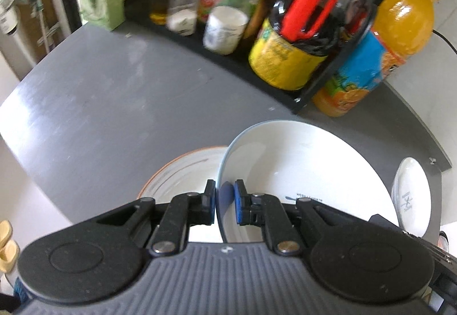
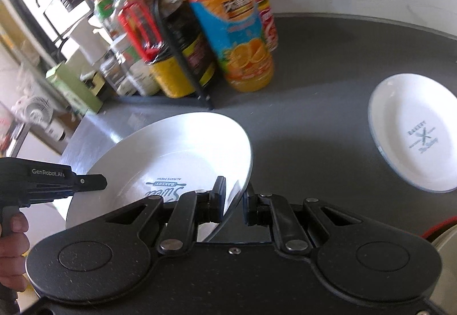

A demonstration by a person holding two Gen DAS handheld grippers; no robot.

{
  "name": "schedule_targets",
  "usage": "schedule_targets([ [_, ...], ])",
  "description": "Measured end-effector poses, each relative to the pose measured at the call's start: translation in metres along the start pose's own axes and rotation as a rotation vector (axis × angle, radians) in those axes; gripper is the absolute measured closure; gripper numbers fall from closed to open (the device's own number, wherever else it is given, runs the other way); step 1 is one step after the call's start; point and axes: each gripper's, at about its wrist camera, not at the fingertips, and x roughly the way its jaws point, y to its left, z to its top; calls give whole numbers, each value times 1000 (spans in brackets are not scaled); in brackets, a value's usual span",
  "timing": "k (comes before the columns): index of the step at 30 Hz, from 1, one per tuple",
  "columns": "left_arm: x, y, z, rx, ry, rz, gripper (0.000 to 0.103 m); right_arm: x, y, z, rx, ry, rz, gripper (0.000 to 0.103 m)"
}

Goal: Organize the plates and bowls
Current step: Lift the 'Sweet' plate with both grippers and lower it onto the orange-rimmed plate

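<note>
Large white ceramic plate with blue rim and blue "Bakery" print (image 1: pixel 300 172): tilted above the grey table (image 1: pixel 100 103), held at opposite edges by both grippers.

Left gripper (image 1: pixel 224 202): blue-padded fingers pressed onto the plate's rim, one pad on each face. In the right wrist view it enters from the left edge, its tip hidden behind the plate; part of a hand (image 2: pixel 12 232) holds its handle.

Right gripper (image 2: pixel 234 202): black fingers pinch the plate's near rim; the contact itself is partly masked by the rim.

Orange-rimmed white plate (image 1: pixel 182 172): lies on the table under the raised plate, mostly covered by it and by the left gripper.

Small white blue-rimmed dish with crossed-utensil print (image 2: pixel 417 132): flat on the table, well apart to the right, cut off by the frame edge.

Black wire rack (image 1: pixel 328 77) of jars and bottles: contents blurred, labels unreadable.

Orange juice bottle with blue label (image 2: pixel 242 29): upright just beside the rack.
</note>
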Motion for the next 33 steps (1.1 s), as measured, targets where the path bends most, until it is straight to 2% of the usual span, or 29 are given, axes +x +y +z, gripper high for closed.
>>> schedule_targets([
  [11,-1,26,-16,-54,2,16,91,6,20,-8,-84,21,15,91],
  [27,10,51,-31,-81,9,25,88,17,47,-23,-219,49,-22,91],
  [33,21,56,-37,-78,44,36,86,20,51,-28,-236,76,-30,91],
])
